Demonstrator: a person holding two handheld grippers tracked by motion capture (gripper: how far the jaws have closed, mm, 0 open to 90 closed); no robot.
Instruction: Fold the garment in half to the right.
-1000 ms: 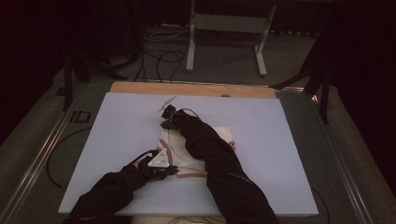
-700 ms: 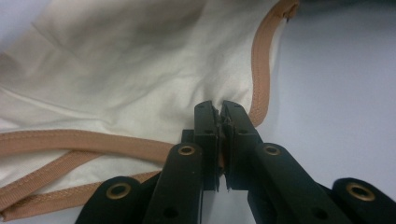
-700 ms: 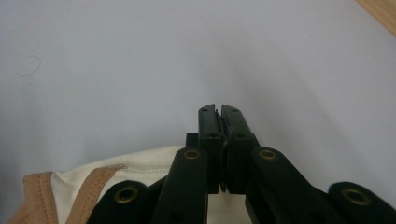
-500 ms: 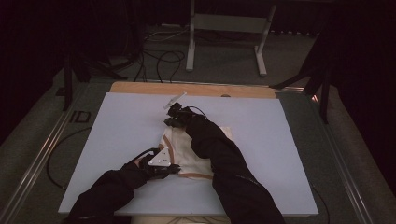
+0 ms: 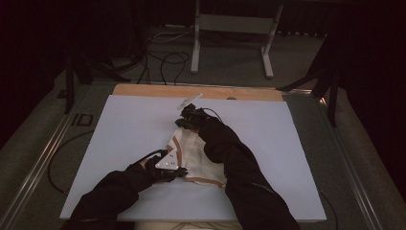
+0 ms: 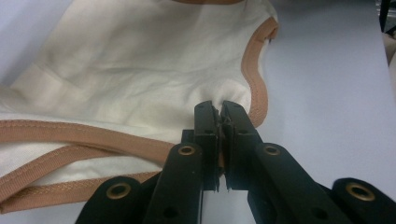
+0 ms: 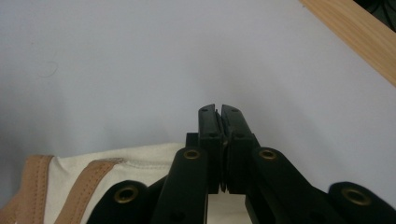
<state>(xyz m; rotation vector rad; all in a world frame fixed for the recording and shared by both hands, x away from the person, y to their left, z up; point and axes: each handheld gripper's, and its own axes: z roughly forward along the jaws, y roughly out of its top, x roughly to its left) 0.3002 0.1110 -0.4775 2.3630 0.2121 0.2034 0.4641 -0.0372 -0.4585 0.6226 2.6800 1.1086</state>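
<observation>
Centrally on the white table (image 5: 119,143) lies a cream garment (image 6: 130,70) with tan trim. Left gripper (image 6: 220,109) pinches its edge with jaws closed. Right gripper (image 7: 219,109) jaws are pressed together at its far edge, cloth passing beneath them.

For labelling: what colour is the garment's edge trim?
Tan-brown trim on cream garment; clearest in left gripper view.

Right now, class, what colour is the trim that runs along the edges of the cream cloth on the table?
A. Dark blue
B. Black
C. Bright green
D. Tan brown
D: in the left gripper view a tan-brown band is stitched along the edge of the cream cloth, and the right gripper view shows the same trim.
</observation>
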